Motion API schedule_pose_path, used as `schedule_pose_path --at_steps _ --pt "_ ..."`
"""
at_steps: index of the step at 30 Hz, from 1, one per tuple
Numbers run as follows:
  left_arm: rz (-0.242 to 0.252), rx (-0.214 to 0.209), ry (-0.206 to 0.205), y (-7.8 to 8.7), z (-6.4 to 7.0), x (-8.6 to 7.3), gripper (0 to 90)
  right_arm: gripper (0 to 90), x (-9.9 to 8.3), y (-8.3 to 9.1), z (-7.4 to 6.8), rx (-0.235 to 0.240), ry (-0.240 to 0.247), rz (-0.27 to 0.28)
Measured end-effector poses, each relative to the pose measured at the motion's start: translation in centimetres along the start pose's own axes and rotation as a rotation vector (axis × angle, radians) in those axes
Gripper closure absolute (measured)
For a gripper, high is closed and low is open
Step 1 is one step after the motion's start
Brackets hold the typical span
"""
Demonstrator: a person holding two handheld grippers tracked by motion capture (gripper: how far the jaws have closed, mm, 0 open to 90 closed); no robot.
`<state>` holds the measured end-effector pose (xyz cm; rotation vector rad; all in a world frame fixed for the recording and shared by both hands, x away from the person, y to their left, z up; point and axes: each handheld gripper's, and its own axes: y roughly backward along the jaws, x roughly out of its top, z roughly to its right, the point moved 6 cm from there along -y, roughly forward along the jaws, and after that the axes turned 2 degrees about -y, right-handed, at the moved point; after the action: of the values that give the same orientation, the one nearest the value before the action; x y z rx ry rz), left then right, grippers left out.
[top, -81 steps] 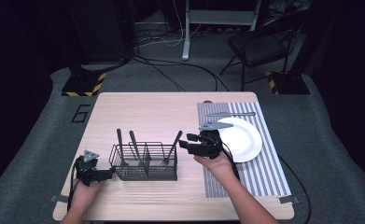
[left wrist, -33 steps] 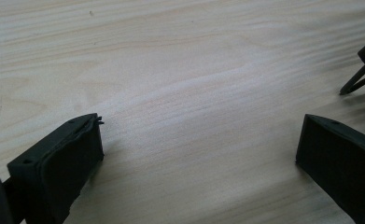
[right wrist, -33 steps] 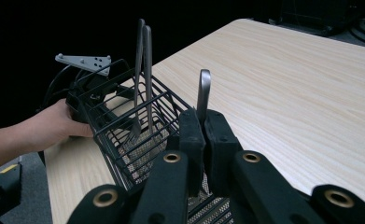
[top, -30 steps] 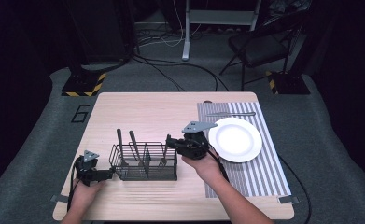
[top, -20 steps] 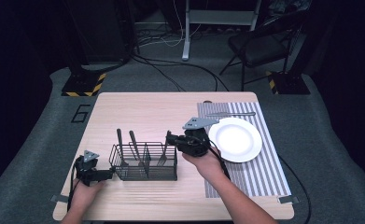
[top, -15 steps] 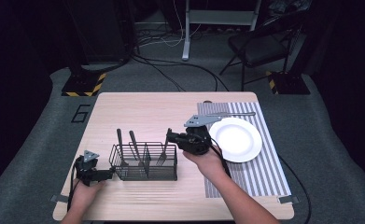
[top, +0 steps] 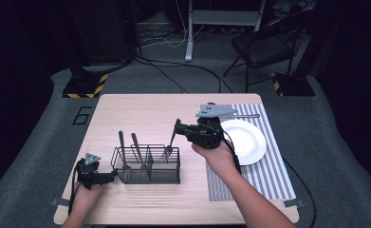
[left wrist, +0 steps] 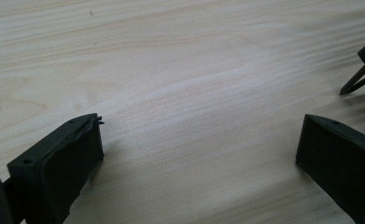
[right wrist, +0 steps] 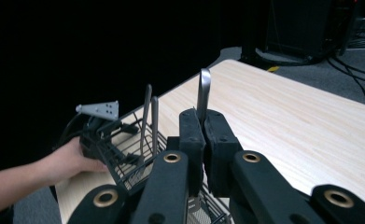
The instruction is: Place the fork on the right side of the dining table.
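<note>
Wooden table, right gripper clamping fork

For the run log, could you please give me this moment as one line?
right gripper: shut on fork, tines in wire caddy | left gripper: open beside caddy | plate: bare

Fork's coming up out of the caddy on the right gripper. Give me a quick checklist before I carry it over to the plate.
1. Right gripper clamped on the fork handle: ok, the jaws are shut on it in the right gripper view.
2. Fork tines clear of the wire caddy: not ok, the tines sit at its rim.
3. Left gripper steadying the caddy: cannot tell; its jaws are open beside the caddy's left end.
4. Plate free to receive: ok, nothing lies on it.
5. Other two utensils left standing in the caddy: ok.
</note>
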<state>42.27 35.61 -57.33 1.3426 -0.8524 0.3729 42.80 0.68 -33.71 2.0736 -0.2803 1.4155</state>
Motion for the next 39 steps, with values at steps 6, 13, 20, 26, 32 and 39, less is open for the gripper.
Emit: schedule_pose_path --at_steps 6,13,20,26,32,39 --pt "0.0 0.0 0.0 0.0 0.0 0.0 0.2 87.1 0.9 0.9 0.5 -0.011 -0.023 0.026" --pt "0.0 0.0 0.0 0.0 0.0 0.0 0.2 87.1 1.7 1.7 1.2 -0.022 -0.044 0.055" --pt "0.0 0.0 0.0 0.0 0.0 0.0 0.2 87.1 2.3 2.3 2.0 -0.052 -0.055 0.082" --pt "0.0 0.0 0.0 0.0 0.0 0.0 0.2 87.1 2.4 3.0 3.4 -0.089 -0.072 0.102" --pt "0.0 0.0 0.0 0.0 0.0 0.0 0.2 87.1 2.4 4.1 5.0 -0.143 -0.092 0.129" --pt "0.0 0.0 0.0 0.0 0.0 0.0 0.2 87.1 1.3 4.8 6.1 -0.179 -0.116 0.132"
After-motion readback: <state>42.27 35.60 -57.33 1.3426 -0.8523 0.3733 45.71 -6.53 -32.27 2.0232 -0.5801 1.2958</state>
